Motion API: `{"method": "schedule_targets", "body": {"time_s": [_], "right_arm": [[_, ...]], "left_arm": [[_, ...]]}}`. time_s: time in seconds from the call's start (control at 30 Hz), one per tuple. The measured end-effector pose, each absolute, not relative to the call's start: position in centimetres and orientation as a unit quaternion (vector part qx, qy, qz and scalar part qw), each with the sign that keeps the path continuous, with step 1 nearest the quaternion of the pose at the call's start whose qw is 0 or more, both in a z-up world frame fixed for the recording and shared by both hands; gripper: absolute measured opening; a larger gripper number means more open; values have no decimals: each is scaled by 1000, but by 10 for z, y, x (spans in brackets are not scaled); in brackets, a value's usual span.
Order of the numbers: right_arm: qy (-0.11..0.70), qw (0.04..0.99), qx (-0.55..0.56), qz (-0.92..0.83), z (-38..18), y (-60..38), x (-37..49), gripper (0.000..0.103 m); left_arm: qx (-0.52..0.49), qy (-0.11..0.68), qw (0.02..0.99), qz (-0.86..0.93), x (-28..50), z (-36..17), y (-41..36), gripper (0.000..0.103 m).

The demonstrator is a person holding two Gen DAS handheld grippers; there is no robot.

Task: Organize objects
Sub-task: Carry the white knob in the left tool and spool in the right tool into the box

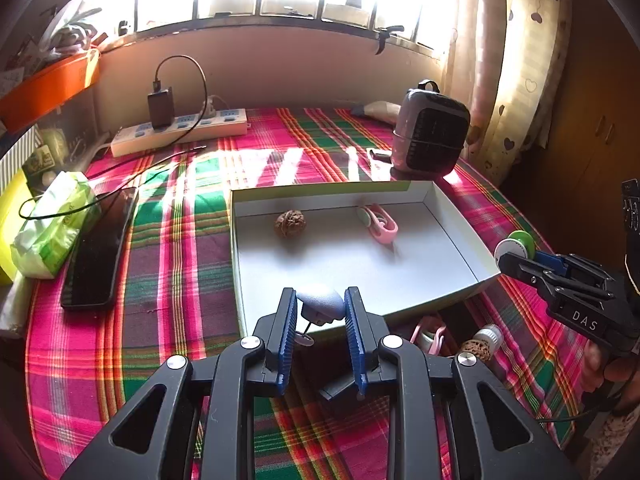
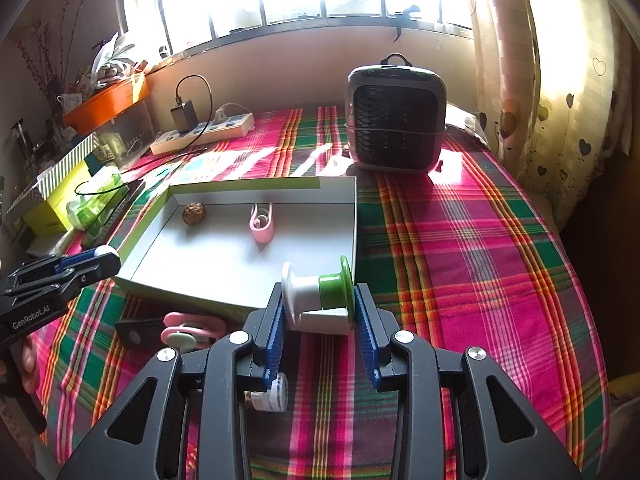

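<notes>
Left wrist view
Left gripper (image 1: 320, 306): at 6 o'clock, blue-padded fingers closed on a small pale-blue rounded object (image 1: 321, 302) with a metal ring hanging under it; held over the near wall of the box.
Shallow white box (image 1: 452, 220): centre of frame, on the plaid tablecloth (image 1: 180, 248).
Walnut (image 1: 290, 223): inside the box, toward 11 o'clock of its floor.
Pink clip (image 1: 380, 222): inside the box, toward 1 o'clock of its floor, well apart from the walnut.
Right gripper (image 1: 516, 254): at 3 o'clock, just beside the box's right near corner, closed on a white-and-green spool (image 1: 518, 243).
Black phone (image 1: 100, 248): at 9 o'clock, beside a green tissue pack (image 1: 52, 224).
Power strip (image 1: 180, 132): at 11 o'clock, black charger plugged in.
Small grey fan heater (image 1: 432, 132): at 1 o'clock, behind the box.

Right wrist view
Right gripper (image 2: 319, 306): at 6 o'clock, fingers pressed on both flanges of the white-and-green spool (image 2: 318, 290), at the box's near right corner.
Shallow white box (image 2: 256, 186): walnut (image 2: 194, 213) at 10 o'clock of its floor, pink clip (image 2: 262, 226) near the middle.
Left gripper (image 2: 102, 258): at 9 o'clock, by the box's left edge; how far its fingers stand apart cannot be told here.
Second pink clip (image 2: 192, 330): on the cloth outside the box, at 7 o'clock.
Small white bottle (image 2: 274, 394): lying on the cloth under the right gripper.
</notes>
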State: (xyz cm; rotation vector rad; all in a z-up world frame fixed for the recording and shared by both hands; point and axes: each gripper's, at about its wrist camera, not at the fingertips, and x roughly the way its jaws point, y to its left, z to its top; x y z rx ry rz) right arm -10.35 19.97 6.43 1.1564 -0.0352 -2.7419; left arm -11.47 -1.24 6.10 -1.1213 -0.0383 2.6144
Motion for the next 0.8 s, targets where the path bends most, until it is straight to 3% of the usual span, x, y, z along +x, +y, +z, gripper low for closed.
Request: {"method": "schedule_targets", "body": {"time_s": [0.8], "right_arm": [[21,99,433,-896,45,174,-201,34]], "left_arm": [[-424,8,170,889,-215,45,31,22]]}}
